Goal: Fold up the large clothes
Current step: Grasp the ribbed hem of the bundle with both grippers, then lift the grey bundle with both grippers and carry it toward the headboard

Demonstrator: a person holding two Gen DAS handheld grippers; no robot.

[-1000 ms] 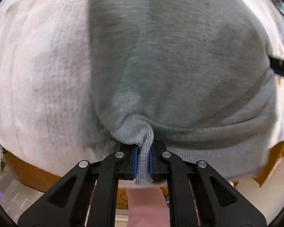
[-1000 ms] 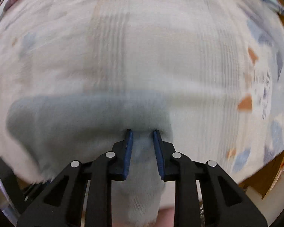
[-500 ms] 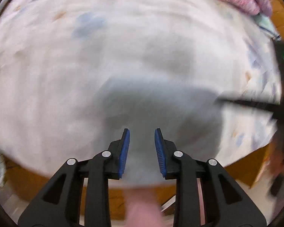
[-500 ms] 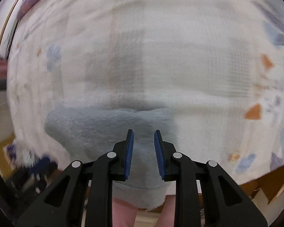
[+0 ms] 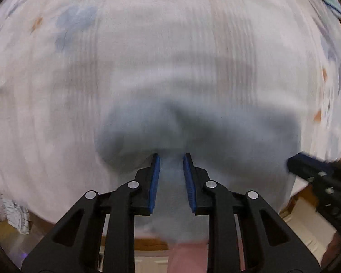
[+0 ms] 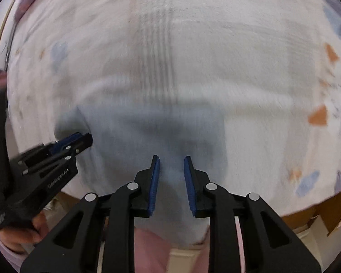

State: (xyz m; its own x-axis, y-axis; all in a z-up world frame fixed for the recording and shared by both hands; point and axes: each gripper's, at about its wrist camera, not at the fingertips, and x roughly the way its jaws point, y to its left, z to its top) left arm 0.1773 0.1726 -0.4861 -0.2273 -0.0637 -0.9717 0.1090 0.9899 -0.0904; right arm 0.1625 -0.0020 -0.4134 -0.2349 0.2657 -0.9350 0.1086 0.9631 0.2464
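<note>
Left wrist view: left claw (image 5: 170, 157) spread wide, blue pads apart and gripping nothing, blurred grey knitted garment (image 5: 216, 136) lying just ahead of and beneath the tips on a white patterned bedsheet (image 5: 147, 45). Right wrist view: right claw (image 6: 170, 159) likewise parted and empty above the same grey cloth (image 6: 147, 132), left claw (image 6: 79, 140) off to its left at the garment's edge.

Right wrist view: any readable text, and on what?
"GenRobot.AI", blurred and only likely, in white on the side of the left tool.
A second white mark lower on its black body: too blurred to read.
Garment and bedsheet: no text.
</note>
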